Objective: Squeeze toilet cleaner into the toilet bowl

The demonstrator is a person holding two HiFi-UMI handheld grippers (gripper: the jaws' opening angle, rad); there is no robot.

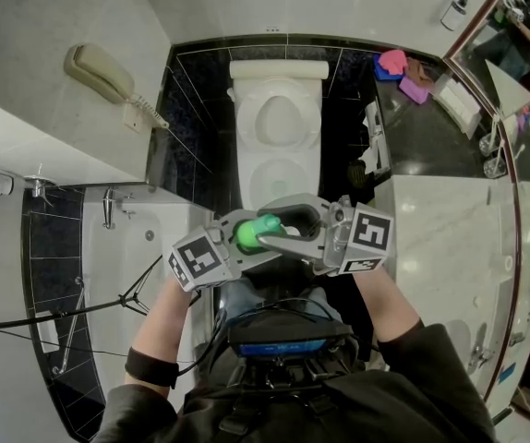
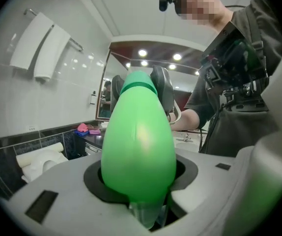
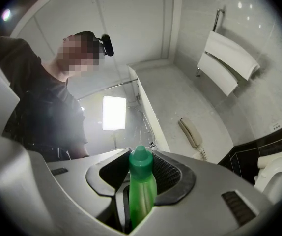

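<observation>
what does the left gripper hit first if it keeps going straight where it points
Probably the right gripper: its jaws sit around the top of the green bottle that the left gripper holds.

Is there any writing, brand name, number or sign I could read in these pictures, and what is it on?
Nothing here can be read as text.
green bottle: plain, no label shows.
marker cubes: black-and-white square patterns, not letters.
blue screen at the person's chest: too blurred to read.
</observation>
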